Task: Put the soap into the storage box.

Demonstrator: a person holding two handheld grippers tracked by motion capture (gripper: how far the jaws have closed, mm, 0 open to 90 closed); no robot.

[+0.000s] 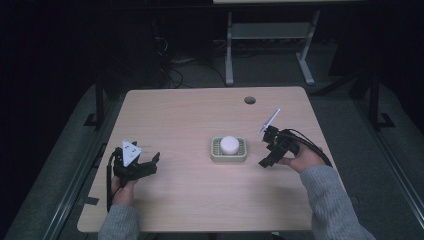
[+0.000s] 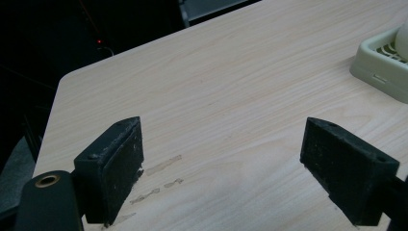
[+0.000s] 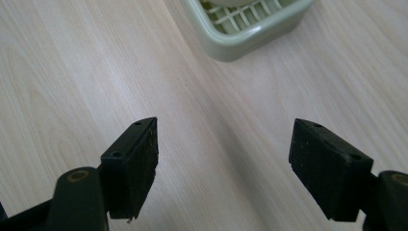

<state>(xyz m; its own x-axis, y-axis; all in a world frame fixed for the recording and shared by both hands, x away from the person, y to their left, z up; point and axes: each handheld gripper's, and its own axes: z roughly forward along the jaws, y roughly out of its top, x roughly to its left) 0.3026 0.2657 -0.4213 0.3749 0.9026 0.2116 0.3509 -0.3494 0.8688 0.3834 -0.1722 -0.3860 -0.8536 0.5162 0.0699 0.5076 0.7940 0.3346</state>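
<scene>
Near edge of table: two grey-sleeved forearms enter from below, each hand holding a gripper.

Left gripper: near the left edge, jaws pointing right toward the table's middle. Grey three-cornered plate on top. Jaws spread wide, nothing between them; in the left gripper view only bare wood shows in the gap, with a few pale scuff marks on the surface by the left-hand jaw.

Right gripper: right of centre, tilted, jaws pointing left and down toward the tray. Grey plate seen edge-on, angled up. Cable trails back over the hand. Jaws released, wide apart, empty; in the right gripper view bare wood lies between them.

Middle of table: pale green slatted tray, between the two grippers, much closer to the right one, touching neither. A white round object sits in it; exact shape too small to tell.

Far edge: round cable hole in the tabletop.

Beyond: dark floor, a white desk frame, loose cables.
</scene>
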